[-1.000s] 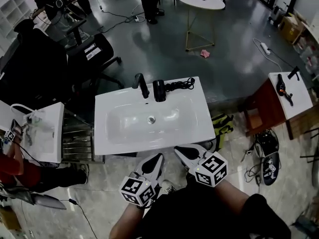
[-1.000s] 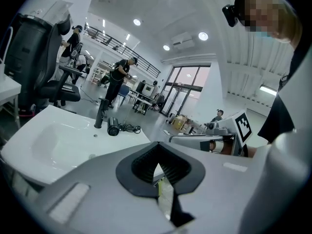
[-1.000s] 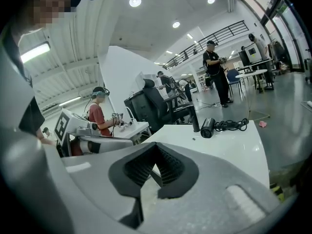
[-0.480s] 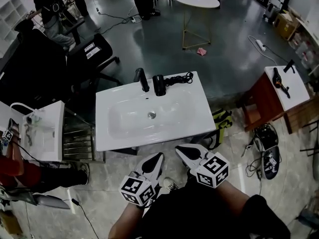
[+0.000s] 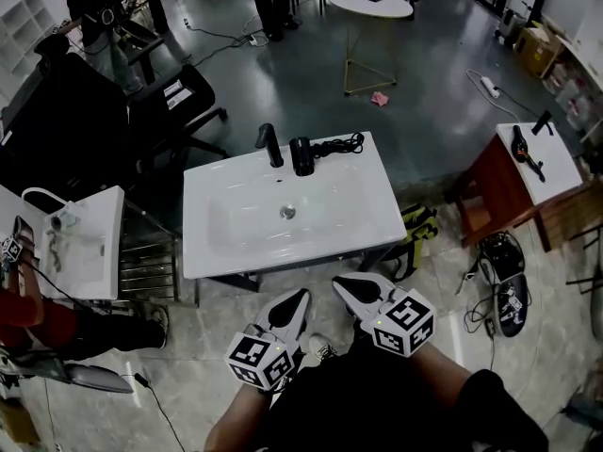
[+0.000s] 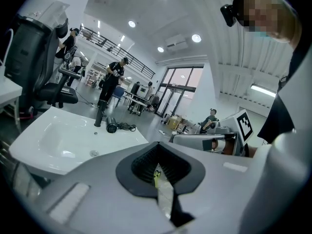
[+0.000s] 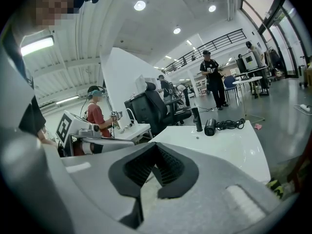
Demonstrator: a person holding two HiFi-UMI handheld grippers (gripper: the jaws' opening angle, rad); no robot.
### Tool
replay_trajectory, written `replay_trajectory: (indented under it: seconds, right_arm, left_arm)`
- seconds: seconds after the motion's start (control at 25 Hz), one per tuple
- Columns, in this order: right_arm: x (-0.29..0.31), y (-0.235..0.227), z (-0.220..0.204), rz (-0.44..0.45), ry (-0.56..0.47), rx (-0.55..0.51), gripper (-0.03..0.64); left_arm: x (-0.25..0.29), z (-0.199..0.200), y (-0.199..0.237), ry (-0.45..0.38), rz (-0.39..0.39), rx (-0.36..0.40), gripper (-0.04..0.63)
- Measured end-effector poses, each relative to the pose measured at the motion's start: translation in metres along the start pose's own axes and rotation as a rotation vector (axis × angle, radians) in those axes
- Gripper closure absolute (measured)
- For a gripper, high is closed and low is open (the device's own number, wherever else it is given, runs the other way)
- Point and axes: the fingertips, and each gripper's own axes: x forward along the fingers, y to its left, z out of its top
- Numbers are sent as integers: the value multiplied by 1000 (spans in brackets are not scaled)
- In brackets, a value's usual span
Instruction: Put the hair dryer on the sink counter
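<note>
Your 2 claws, left gripper point(image 5: 301, 295) and right gripper point(image 5: 338, 283), are pressed together on nothing close to your body; the hair dryer point(image 5: 301, 155) already lies on the sink counter point(image 5: 369, 217) beside the faucet point(image 5: 270, 146), so I'd stay clear of its cord point(image 5: 337, 145).

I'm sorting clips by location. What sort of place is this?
Likely a lab or workshop hall, not a bathroom: the sink counter stands free on a grey floor, a second sink unit stands beside it, with an office chair nearby.
</note>
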Motion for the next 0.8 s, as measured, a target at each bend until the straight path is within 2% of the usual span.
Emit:
replay_trajectory:
  seconds: [0.8]
  right_arm:
    - [-6,9,-4,-1,-2,-9,617]
  left_arm:
    - [-8,-3,-7,-5,-10,10,592]
